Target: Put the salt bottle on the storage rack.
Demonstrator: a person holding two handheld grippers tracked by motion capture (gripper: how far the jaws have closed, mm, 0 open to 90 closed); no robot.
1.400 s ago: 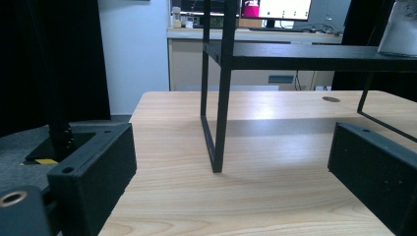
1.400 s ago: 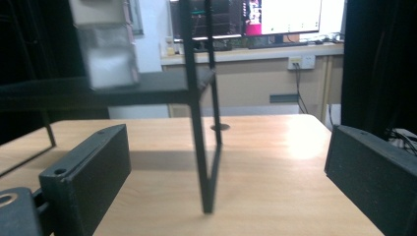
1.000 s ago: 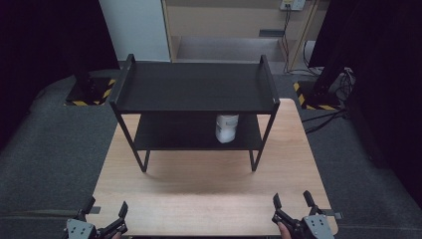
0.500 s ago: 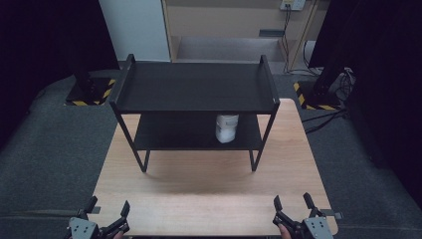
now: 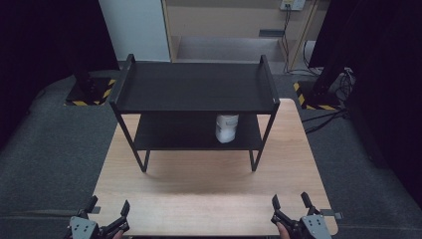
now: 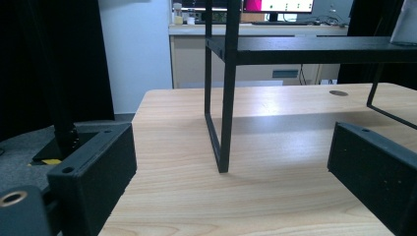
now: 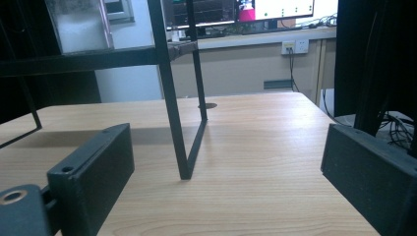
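A black two-tier metal rack (image 5: 195, 89) stands on the far half of a light wooden table (image 5: 209, 191). A white container (image 5: 226, 127) sits on its lower shelf, right of centre; its bottom shows at the top left in the right gripper view (image 7: 78, 27). My left gripper (image 5: 107, 211) rests at the table's near left edge, jaws wide apart with nothing between them (image 6: 231, 167). At the near right edge my right gripper (image 5: 290, 205) is open too, holding nothing (image 7: 226, 167). Each gripper view looks at a front leg of the rack (image 6: 223, 123) (image 7: 172, 113).
Grey carpet surrounds the table. Black stands with yellow-black striped bases (image 5: 89, 94) (image 5: 318, 99) sit at the far left and right. Cables (image 5: 328, 117) trail on the floor at right. A cabinet (image 5: 229, 25) stands behind.
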